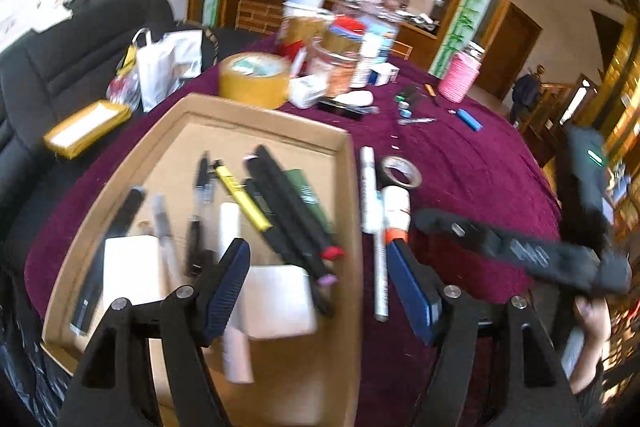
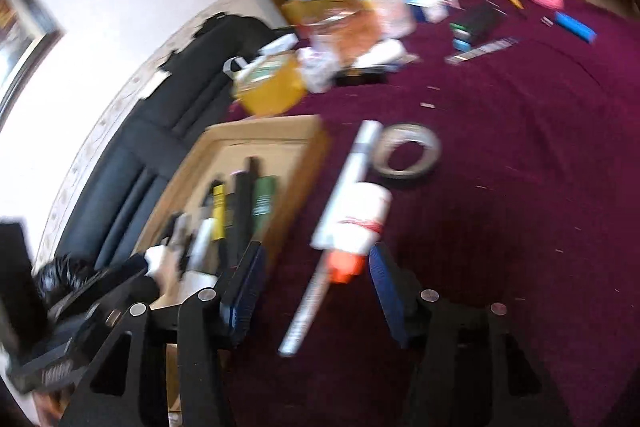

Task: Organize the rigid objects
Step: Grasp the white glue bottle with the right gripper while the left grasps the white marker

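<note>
Broadly, a round counter (image 1: 460, 163) draped in maroon cloth carries everything, with a crowd of jars, boxes and a wide roll of brown packing tape (image 1: 255, 78) pushed to its far side.

Nearer, a shallow cardboard tray (image 1: 352, 187) serves as the collecting place: black markers, a yellow highlighter (image 1: 244, 197), clear pens, a green box and white blocks already lie in it, mostly lengthwise, which suggests the sorting is well along.

Just outside the tray's right wall, on the cloth, lie the things probably left to gather. A long silver-white marker (image 2: 340, 203) runs parallel to the wall; a white glue bottle (image 2: 360, 217) with an orange cap rests against it, and a small ring of clear tape (image 2: 408, 155) sits just beyond them.

The right hand-held gripper (image 2: 316, 291) hangs low over the marker's near end and the orange cap, its blue-padded jaws spread wide with nothing between them; the line-up reads as an approach to one of those two pieces.

The left hand-held gripper (image 1: 320, 291) is likewise wide open and empty, straddling the tray's right wall, one pad above a white block inside and the other above the cloth, seemingly waiting.

Both views are motion-blurred, so finer labels cannot be read.
</note>
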